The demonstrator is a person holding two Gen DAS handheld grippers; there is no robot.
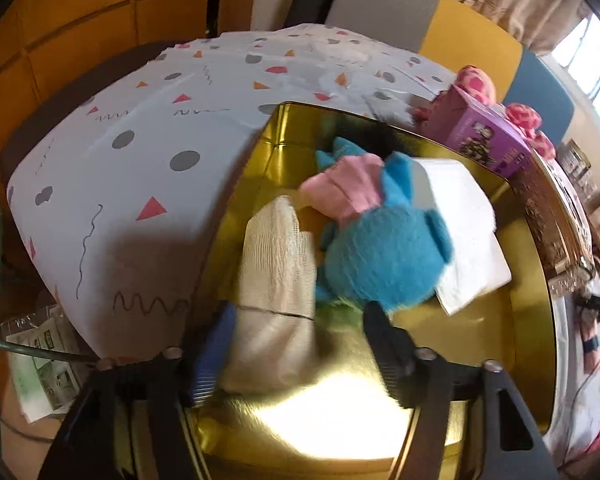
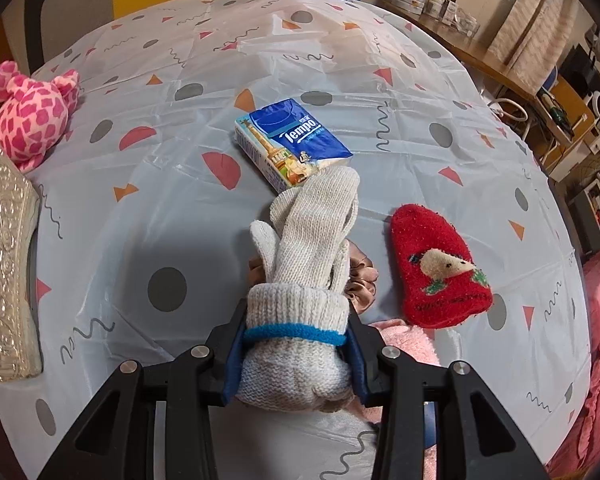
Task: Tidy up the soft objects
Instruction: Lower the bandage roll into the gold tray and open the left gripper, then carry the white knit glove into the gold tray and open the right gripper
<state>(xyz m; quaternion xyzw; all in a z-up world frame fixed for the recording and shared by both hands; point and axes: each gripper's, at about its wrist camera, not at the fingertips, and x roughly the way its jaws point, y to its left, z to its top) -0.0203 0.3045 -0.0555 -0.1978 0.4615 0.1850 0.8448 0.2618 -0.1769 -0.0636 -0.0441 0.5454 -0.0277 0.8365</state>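
In the left wrist view a gold tin (image 1: 532,280) holds a blue plush toy (image 1: 380,256) in a pink shirt, a folded white cloth (image 1: 468,232) and a beige knit piece (image 1: 276,264). My left gripper (image 1: 296,344) hangs over the tin with its jaws apart. The beige piece lies between them beside the left pad, clear of the right finger. In the right wrist view my right gripper (image 2: 296,314) is shut on the cuff of a white knit glove (image 2: 308,240) with a blue band, held just over the table.
On the patterned tablecloth (image 2: 180,184) lie a Tempo tissue pack (image 2: 292,144), a red sock (image 2: 440,264), a brown scrunchie (image 2: 362,278) and a pink towel (image 2: 408,340). A pink plush (image 2: 28,112) and a silver embossed lid (image 2: 4,280) sit at the left. A purple box (image 1: 488,136) stands behind the tin.
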